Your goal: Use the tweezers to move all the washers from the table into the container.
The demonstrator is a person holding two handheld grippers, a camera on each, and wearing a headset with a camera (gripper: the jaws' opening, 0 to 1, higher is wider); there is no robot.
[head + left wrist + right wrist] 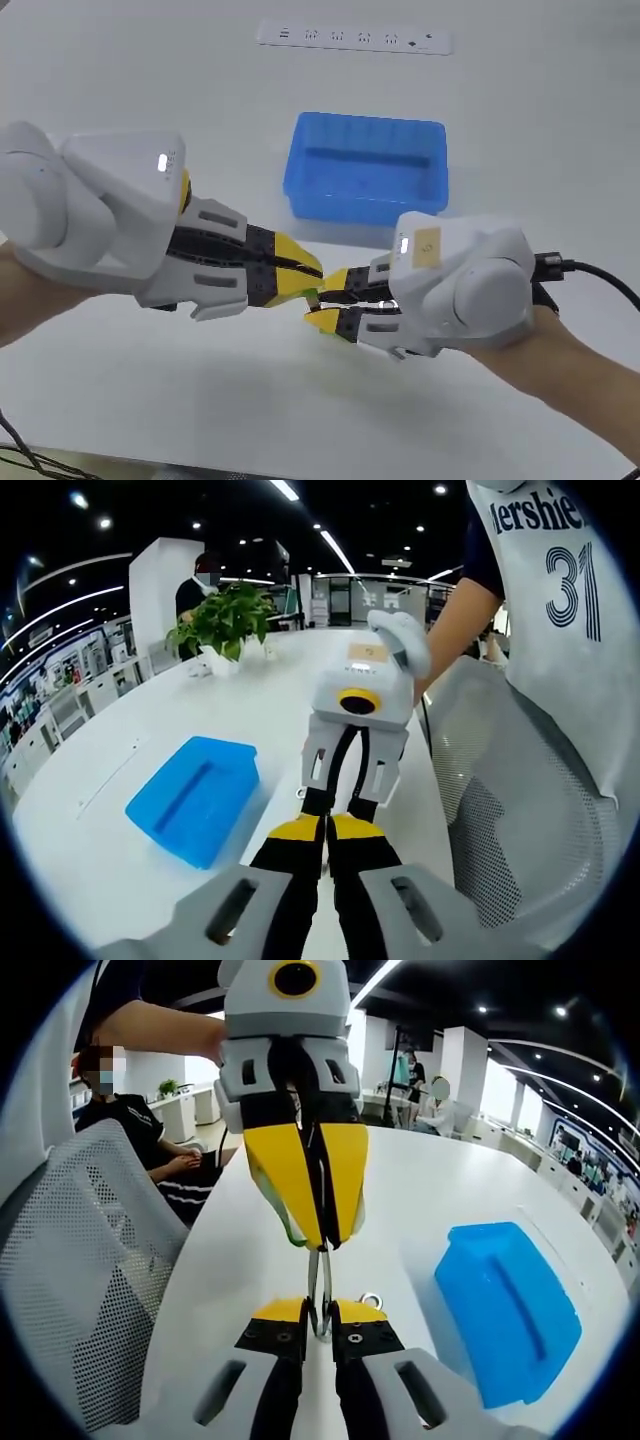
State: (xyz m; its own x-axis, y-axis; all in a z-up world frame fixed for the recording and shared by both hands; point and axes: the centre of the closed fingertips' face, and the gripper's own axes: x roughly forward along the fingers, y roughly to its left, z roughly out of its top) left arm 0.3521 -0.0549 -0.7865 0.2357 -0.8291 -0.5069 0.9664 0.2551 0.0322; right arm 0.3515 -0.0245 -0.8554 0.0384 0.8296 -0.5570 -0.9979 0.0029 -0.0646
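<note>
Slim silver metal tweezers (320, 1282), arms nearly closed, gripped at both ends. Small silver ring washer (371, 1300) lies flat on the white table (200, 400), just beside them. Blue rectangular plastic container (366, 165) stands upright, open-topped, nearby.

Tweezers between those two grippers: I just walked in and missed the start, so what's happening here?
A person holds two grippers tip to tip over the white table. The left gripper and the right gripper both look closed on the tweezers, as if regripping them. One washer lies on the table beside the right gripper's jaws; the blue container stands apart from it.
</note>
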